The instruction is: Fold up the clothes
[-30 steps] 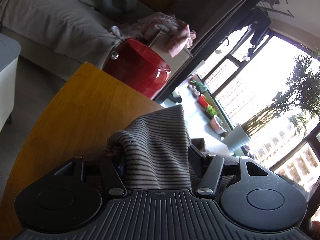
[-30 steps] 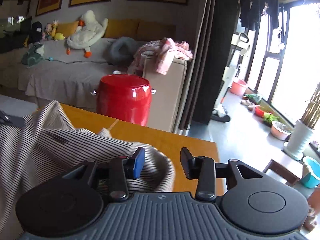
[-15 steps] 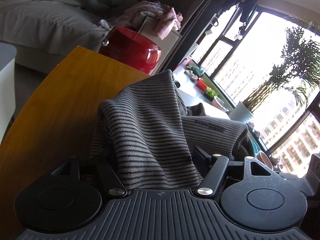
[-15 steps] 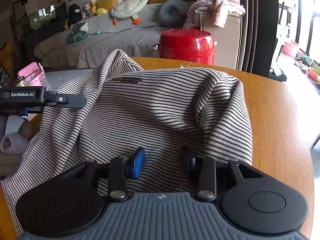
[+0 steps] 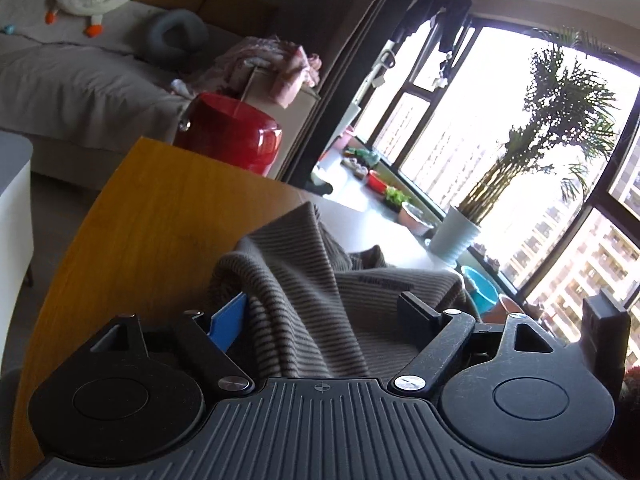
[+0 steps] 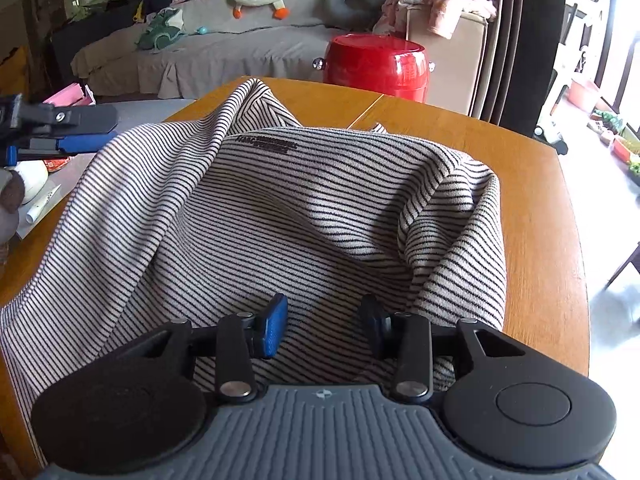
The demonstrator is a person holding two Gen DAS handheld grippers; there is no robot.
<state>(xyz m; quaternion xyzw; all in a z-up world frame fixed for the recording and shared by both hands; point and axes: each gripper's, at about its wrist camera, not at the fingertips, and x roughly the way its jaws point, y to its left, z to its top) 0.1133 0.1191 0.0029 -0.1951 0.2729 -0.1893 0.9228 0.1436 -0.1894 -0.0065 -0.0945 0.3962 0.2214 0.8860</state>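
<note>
A shirt (image 6: pixel 280 208) with thin black stripes lies rumpled over the round wooden table (image 6: pixel 536 200), a small printed label on its upper fold. My right gripper (image 6: pixel 324 324) hovers low over the near part of the shirt. Its jaws stand partly apart, and the fabric under them lies flat and unpinched. In the left wrist view the shirt (image 5: pixel 320 300) drapes between the fingers of my left gripper (image 5: pixel 322 314). Those jaws are opening, and the blue pad (image 5: pixel 230 320) stands clear of the cloth. The left gripper (image 6: pixel 110 128) also shows at the shirt's left edge.
A red drum stool (image 6: pixel 376 68) stands just beyond the table's far edge. Behind it are a grey sofa (image 6: pixel 224 52) with plush toys and pink clothes heaped on a box (image 6: pixel 444 0). Papers (image 6: pixel 40 204) lie at the table's left. The table's rim curves close on the right.
The left jaws have spread and the cloth between them has slumped lower, baring the blue pad. The right gripper has tipped down over the shirt, which now lies spread on the table.
</note>
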